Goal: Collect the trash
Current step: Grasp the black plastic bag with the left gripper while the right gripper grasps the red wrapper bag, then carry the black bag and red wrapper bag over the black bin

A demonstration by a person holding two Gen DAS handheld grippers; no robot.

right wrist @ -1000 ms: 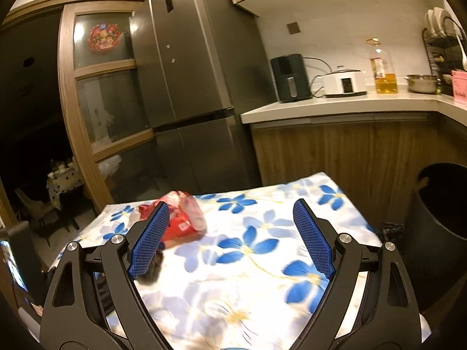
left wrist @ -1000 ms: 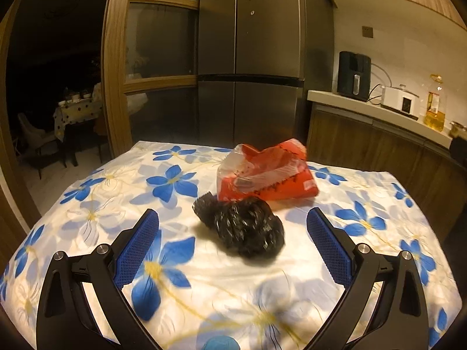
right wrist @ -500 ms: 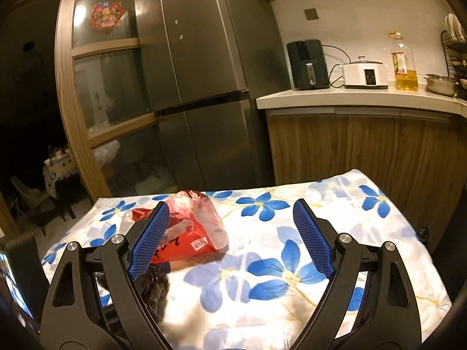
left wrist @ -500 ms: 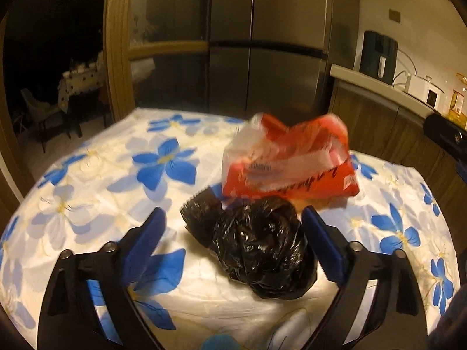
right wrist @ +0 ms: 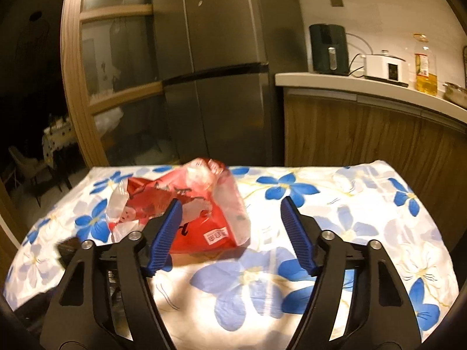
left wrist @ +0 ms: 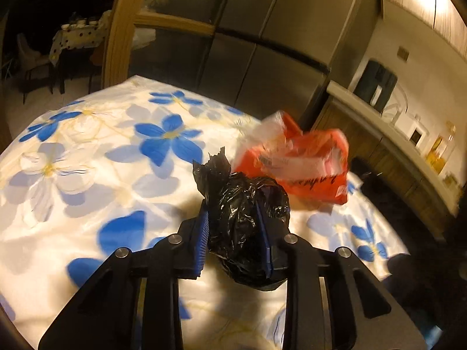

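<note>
Left wrist: left claw (left wrist: 235,227), spread wide around the black bag (left wrist: 245,221) a second ago, has just been closing and now pinches it between both blue pads. Crinkled, glossy, knotted into a lump, one torn corner poking up past the left pad. Red wrapper (left wrist: 303,166) just beyond, up and right of the claw, blurred, on the flowered tablecloth (left wrist: 87,151).

Right wrist: right claw (right wrist: 230,233), closer to the red wrapper (right wrist: 204,215) than before, has just been narrowing but stands spread, nothing pinched. Wrapper crumpled, part clear, behind the left pad and reaching into the gap. Flowered cloth (right wrist: 364,218) bare under the right pad.

Red bag (right wrist: 201,218): white label, two characters, possibly Chinese; unreadable.
</note>
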